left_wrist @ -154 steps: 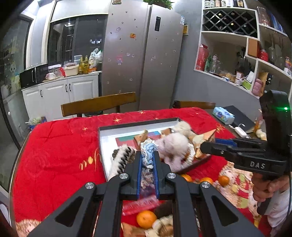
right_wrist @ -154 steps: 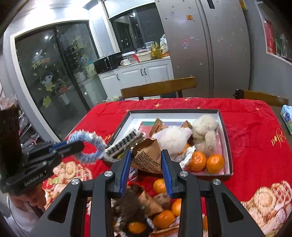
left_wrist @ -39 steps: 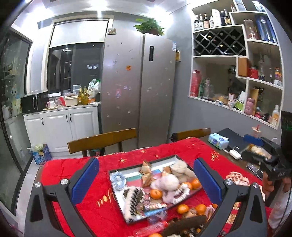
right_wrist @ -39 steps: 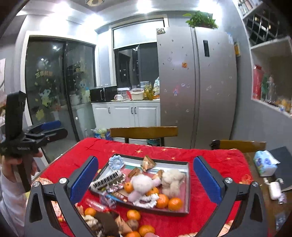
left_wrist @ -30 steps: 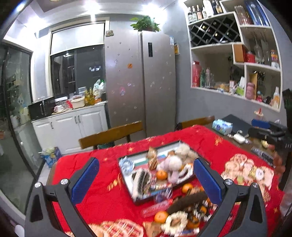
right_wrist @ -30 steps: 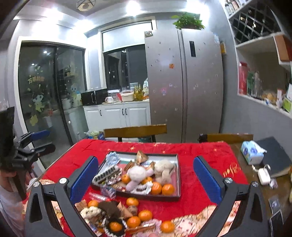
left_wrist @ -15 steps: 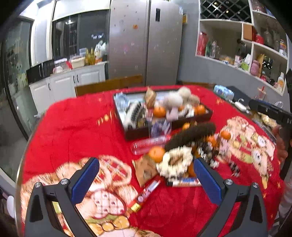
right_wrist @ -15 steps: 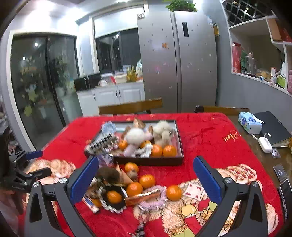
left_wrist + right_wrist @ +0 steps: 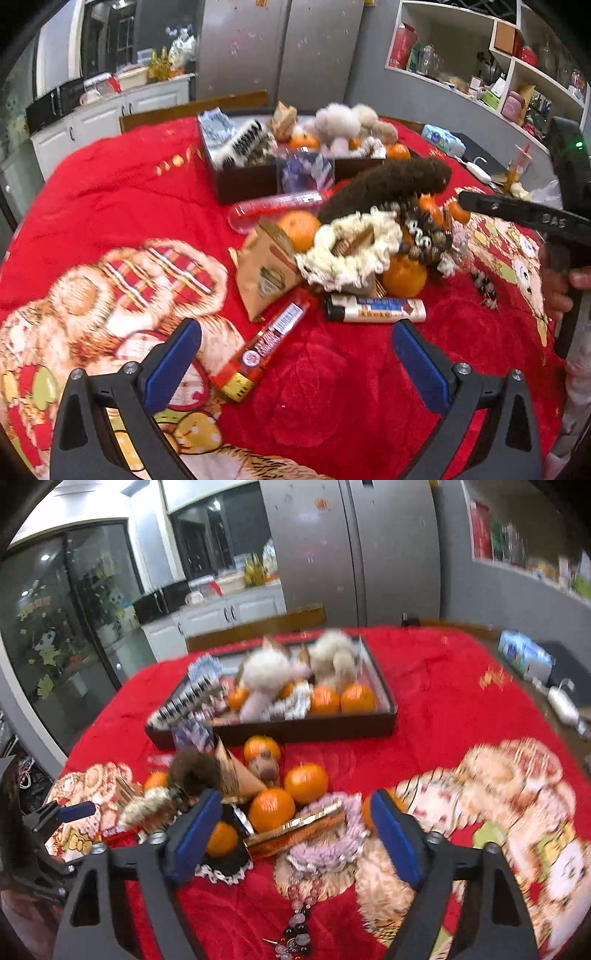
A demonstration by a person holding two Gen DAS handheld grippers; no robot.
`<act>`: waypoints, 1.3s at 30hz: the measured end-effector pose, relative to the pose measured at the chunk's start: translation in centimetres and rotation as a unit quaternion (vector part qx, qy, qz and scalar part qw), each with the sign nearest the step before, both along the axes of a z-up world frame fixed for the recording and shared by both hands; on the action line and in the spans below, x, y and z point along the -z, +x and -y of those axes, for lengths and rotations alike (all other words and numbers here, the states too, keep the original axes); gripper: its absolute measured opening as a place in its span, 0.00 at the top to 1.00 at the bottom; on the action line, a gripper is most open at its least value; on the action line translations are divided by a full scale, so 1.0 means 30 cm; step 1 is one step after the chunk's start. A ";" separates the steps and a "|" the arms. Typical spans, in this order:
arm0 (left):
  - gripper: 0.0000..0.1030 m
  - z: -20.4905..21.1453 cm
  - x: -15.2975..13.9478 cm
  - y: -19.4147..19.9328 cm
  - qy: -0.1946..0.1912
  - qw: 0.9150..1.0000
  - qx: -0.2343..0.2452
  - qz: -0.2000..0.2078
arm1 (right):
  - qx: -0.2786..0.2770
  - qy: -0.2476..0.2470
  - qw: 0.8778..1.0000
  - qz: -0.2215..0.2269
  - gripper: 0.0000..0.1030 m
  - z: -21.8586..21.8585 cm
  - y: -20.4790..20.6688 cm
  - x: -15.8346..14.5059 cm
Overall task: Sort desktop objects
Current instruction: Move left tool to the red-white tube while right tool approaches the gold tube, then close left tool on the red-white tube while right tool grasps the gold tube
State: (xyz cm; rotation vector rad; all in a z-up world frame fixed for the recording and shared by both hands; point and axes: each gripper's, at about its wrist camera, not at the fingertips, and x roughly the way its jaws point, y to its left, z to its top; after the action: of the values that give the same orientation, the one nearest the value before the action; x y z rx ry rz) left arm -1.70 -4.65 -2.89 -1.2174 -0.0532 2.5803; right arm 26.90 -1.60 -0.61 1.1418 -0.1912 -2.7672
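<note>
A dark tray (image 9: 240, 181) (image 9: 332, 727) on the red cloth holds plush toys, oranges, a striped comb and scrunchies. In front of it lies a loose pile: oranges (image 9: 271, 808), a brown fuzzy piece (image 9: 388, 184), a white scrunchie (image 9: 351, 243), a brown paper packet (image 9: 264, 269), a red tube (image 9: 266, 343), a lighter (image 9: 373, 309), a gold-brown bar (image 9: 295, 834), a bead string (image 9: 299, 915). My left gripper (image 9: 295, 354) is open low over the red tube. My right gripper (image 9: 291, 834) is open low over the gold-brown bar and oranges.
A tissue pack (image 9: 441, 138) and a white charger (image 9: 561, 701) lie at the table's right edge. A wooden chair (image 9: 192, 107) stands behind the table, with a fridge and shelves beyond. The right gripper also shows at the right of the left wrist view (image 9: 524, 214).
Both grippers, earlier shut on a scrunchie and a paper packet, now open and empty, have come down from high above the table to just over the loose pile.
</note>
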 end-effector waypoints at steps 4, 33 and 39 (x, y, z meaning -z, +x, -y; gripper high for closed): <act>0.07 -0.001 0.018 -0.003 0.014 1.000 0.012 0.008 | -0.008 -0.009 0.999 0.043 0.43 0.007 -0.027 0.068; 0.80 0.029 0.011 0.033 0.015 1.000 -0.015 -0.014 | -0.042 -0.195 0.978 0.057 0.78 -0.109 -0.002 0.177; 0.80 0.034 -0.012 0.061 0.018 0.999 -0.019 -0.033 | -0.041 -0.196 0.979 0.048 0.79 -0.113 -0.001 0.155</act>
State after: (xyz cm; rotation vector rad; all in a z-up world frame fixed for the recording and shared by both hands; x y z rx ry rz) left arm 0.13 -5.69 -2.54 -1.1283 -0.1086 2.6389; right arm 26.86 1.78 -5.26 1.1437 -0.6513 -2.4522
